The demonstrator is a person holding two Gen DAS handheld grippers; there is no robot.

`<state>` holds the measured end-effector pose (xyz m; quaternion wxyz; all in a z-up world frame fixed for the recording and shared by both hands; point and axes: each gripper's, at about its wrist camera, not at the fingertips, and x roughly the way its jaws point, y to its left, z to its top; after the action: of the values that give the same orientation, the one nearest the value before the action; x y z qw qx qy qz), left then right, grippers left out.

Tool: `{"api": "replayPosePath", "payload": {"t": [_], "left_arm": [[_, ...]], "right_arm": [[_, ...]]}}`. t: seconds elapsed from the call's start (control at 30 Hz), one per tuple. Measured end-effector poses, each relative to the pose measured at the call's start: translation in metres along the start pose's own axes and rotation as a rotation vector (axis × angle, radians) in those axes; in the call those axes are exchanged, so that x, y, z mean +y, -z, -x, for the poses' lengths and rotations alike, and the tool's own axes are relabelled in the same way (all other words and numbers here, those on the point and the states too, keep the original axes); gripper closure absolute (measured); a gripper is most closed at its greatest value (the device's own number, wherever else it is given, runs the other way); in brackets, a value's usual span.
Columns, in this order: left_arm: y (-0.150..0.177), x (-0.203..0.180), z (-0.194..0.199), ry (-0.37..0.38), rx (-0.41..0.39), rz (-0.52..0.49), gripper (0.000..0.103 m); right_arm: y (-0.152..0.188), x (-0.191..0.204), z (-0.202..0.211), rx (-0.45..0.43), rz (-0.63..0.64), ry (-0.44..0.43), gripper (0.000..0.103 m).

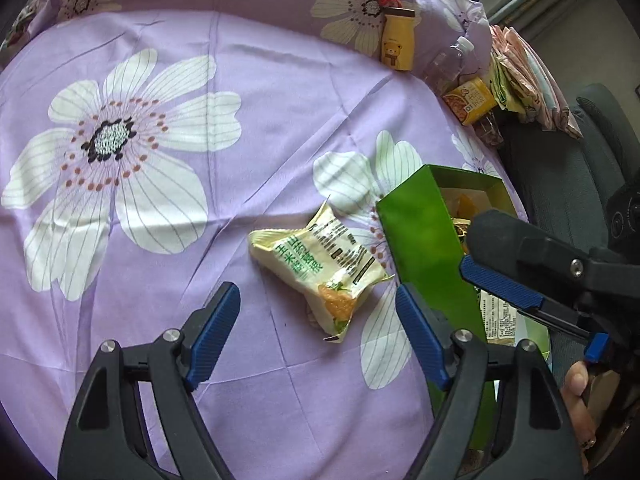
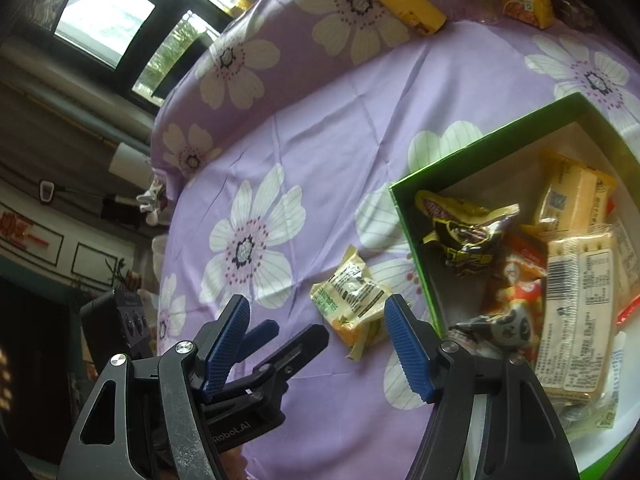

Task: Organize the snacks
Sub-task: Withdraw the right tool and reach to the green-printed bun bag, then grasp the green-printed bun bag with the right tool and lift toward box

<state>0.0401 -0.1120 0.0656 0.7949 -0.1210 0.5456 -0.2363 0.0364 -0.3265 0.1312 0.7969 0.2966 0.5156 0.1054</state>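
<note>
My left gripper (image 1: 318, 312) hangs over the purple flowered cloth (image 1: 248, 80) that covers the worktop, its blue-padded jaws spread wide with nothing pressed between them. Just ahead of it lies a pale yellow snack packet (image 1: 320, 268) with green lettering, flat on the cloth and a little crumpled, touching neither pad. The packet sits just beside the near wall of the green box (image 1: 420, 240), outside it.

My right gripper (image 2: 318, 336) is also spread apart and empty. In its own view the same packet lies just beyond the fingertips, closer to the right pad, and the box opens to the right. Inside the box (image 2: 480, 148) I see a dark brown and yellow pouch (image 2: 464, 236), an orange and red wrapper (image 2: 516, 288), a long cream bar pack (image 2: 576, 312) with printed text and a barcode, and a yellow pack (image 2: 572, 196) toward the far corner, all heaped together and overlapping.

In the left view my right gripper (image 1: 502, 280) reaches in from the right, above the box's open top, with a fingertip of my hand (image 1: 576, 380) showing behind it.

At the far edge of the cloth, well apart from the box, stand a yellow bottle with a bear on it (image 1: 396, 46), a clear plastic bottle (image 1: 448, 62) and a small orange-yellow carton (image 1: 470, 100)
</note>
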Motion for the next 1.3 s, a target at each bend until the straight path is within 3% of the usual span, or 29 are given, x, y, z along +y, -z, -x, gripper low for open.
{"api": "replayPosePath", "payload": {"t": [0.2, 0.43, 0.57, 0.7, 0.87, 1.0, 1.17, 1.3], "left_arm": [[0.007, 0.014, -0.009, 0.039, 0.006, 0.068, 0.035], [0.010, 0.020, -0.015, 0.079, 0.006, 0.114, 0.054], [0.010, 0.022, -0.017, 0.106, 0.003, 0.135, 0.057], [0.012, 0.022, -0.019, 0.124, 0.005, 0.137, 0.057], [0.010, 0.020, -0.023, 0.130, -0.002, 0.142, 0.059], [0.009, 0.017, -0.026, 0.114, -0.001, 0.130, 0.063], [0.008, 0.012, -0.031, 0.122, 0.005, 0.104, 0.077], [0.008, 0.008, -0.030, 0.119, -0.011, 0.083, 0.079]], "right_arm": [[0.001, 0.009, -0.041, 0.085, 0.026, 0.024, 0.032], [0.001, 0.024, -0.057, 0.069, 0.133, 0.175, 0.033], [0.003, 0.033, -0.059, 0.076, 0.178, 0.117, 0.036], [-0.001, 0.035, -0.074, 0.069, 0.213, 0.215, 0.036], [0.000, 0.029, -0.096, 0.115, 0.228, 0.270, 0.038], [-0.001, 0.023, -0.101, 0.129, 0.220, 0.271, 0.038], [0.002, 0.016, -0.103, 0.159, 0.205, 0.256, 0.045], [0.005, 0.017, -0.101, 0.158, 0.211, 0.241, 0.049]]}}
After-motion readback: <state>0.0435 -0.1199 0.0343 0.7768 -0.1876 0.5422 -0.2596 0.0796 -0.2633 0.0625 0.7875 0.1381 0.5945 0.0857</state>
